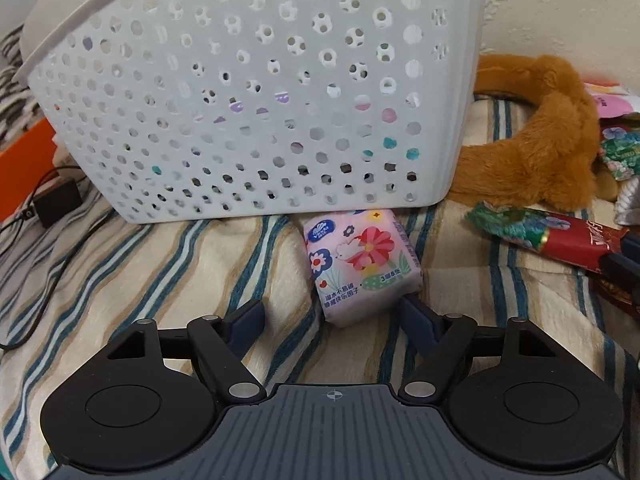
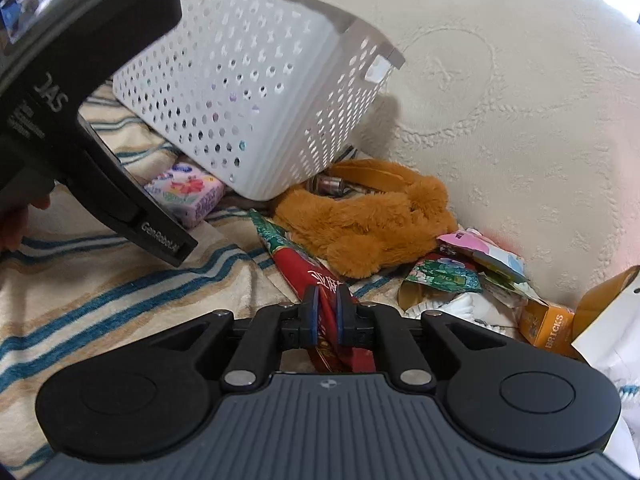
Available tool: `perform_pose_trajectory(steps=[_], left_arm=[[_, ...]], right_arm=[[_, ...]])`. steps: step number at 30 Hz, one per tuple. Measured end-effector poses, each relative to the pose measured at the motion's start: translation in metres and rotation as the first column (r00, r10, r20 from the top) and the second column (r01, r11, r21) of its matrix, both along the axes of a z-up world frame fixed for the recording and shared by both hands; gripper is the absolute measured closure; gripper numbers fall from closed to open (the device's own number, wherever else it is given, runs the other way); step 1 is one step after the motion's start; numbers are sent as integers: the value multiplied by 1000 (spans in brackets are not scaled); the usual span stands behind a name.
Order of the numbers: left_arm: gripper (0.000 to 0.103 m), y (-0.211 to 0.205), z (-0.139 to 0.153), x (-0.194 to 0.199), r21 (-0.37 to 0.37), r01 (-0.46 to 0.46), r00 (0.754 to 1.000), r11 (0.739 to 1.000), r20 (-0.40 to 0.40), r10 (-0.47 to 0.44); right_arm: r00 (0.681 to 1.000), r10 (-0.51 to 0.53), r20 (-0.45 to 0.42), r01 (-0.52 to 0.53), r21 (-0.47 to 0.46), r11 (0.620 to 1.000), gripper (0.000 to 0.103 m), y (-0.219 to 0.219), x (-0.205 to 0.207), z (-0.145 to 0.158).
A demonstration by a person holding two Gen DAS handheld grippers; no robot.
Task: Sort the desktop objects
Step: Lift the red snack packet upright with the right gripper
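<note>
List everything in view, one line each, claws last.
Basket: one, white, perforated, tilted on the striped blanket.
Tissue pack: one, pink floral, by basket's lower edge.
Plush item: one, brown, right of basket.
Red-green packet: one, in front of plush.
Bricks box: one, orange, far right.
Black adapter: one, left of basket.
Left claw: open, around tissue pack's near end.
Right claw: shut on red-green packet.

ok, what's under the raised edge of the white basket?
The pink tissue pack has its far end tucked under the basket, which sits tilted on the striped blanket. How far the pack reaches underneath is hidden by the basket wall.
</note>
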State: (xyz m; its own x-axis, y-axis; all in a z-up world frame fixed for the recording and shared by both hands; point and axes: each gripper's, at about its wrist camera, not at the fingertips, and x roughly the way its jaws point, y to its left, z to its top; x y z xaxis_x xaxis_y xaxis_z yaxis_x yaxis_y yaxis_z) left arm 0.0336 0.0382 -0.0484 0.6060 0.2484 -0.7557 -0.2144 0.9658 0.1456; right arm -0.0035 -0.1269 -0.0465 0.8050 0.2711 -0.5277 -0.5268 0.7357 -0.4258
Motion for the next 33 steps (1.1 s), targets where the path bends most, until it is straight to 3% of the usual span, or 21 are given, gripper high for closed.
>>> perform_pose_trajectory(steps=[3,4,5,8,12,16,18,20,21,24,26,29,33], left_arm=[[34,6,-2,1,-28,-21,1000,999,8,21],[42,6,-3,1,-14,-26,1000,1000,11,26],[60,5,-5,2,24,-35,999,999,2,35],[82,8,-8,3,58,-52,999,997,4,52],[91,14,-6,7,44,-49,999,998,6,49],[92,11,-8,7,67,-37,999,997,7,37],[92,12,-7,5,60,-29,1000,998,9,29],[89,14,-7,3,60,-14,1000,998,-1,14],[80,14,-7,3,61,-11,1000,998,-5,11],[57,11,-6,4,46,2,1000,999,-18,-1],[48,5,-9,7,59,18,999,998,-29,-16],[46,-3,-13,11,103,23,999,994,-39,-19],[45,4,-12,15,60,3,1000,998,-31,-1]], right_arm=[[1000,6,-9,-6,-32,999,86,5,4,-5],[1000,9,-11,-10,-42,999,83,7,4,-8],[1000,13,-9,-13,-51,999,80,8,5,-10],[1000,21,-8,-22,-69,997,80,11,7,-13],[1000,15,-9,-16,-84,996,80,14,14,-16],[1000,21,-1,-21,-121,992,72,19,17,-20],[999,14,32,-9,-150,989,55,20,12,-20],[994,-23,110,41,-163,986,20,16,7,-17],[991,-34,127,54,-157,986,16,13,6,-14],[999,-28,39,32,-112,993,13,6,9,-8],[999,-23,33,27,-123,992,13,9,10,-8],[999,-20,29,23,-128,992,13,14,13,-9],[998,-62,-33,60,-68,996,13,15,30,-11]])
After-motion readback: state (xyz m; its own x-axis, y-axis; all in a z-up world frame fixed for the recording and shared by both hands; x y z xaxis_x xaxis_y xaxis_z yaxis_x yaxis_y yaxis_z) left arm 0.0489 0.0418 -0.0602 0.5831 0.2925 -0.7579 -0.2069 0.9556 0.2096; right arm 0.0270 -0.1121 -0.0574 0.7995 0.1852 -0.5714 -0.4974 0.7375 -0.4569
